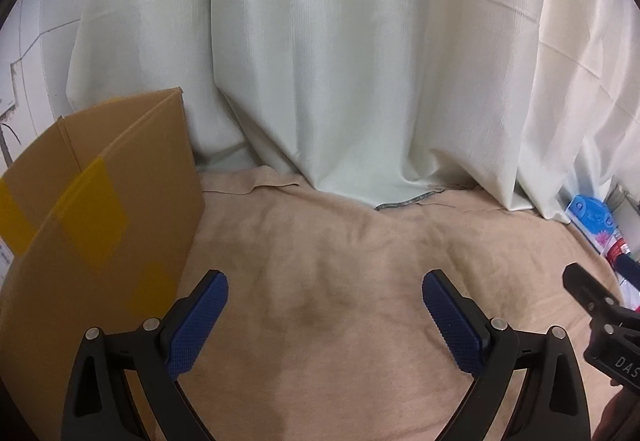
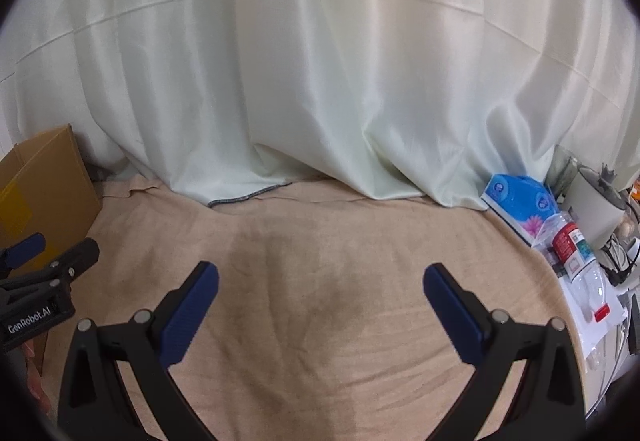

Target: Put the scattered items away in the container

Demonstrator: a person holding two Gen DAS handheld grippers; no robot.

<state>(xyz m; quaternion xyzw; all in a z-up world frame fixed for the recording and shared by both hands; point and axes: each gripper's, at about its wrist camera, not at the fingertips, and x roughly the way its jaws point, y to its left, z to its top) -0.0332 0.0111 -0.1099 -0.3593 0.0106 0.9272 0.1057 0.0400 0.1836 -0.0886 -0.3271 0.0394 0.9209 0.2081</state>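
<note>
Cardboard box (image 1: 100,209) sits left of open fingers (image 1: 200,317).

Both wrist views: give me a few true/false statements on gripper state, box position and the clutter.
1. The left gripper is shut on a bottle. False: its fingers are spread wide with nothing between them.
2. The cardboard box stands to the left, on the beige cloth. True.
3. The right gripper is open and empty. True.
4. The plastic bottle lies inside the box. False: it lies at the right edge, near the blue tissue pack.
</note>
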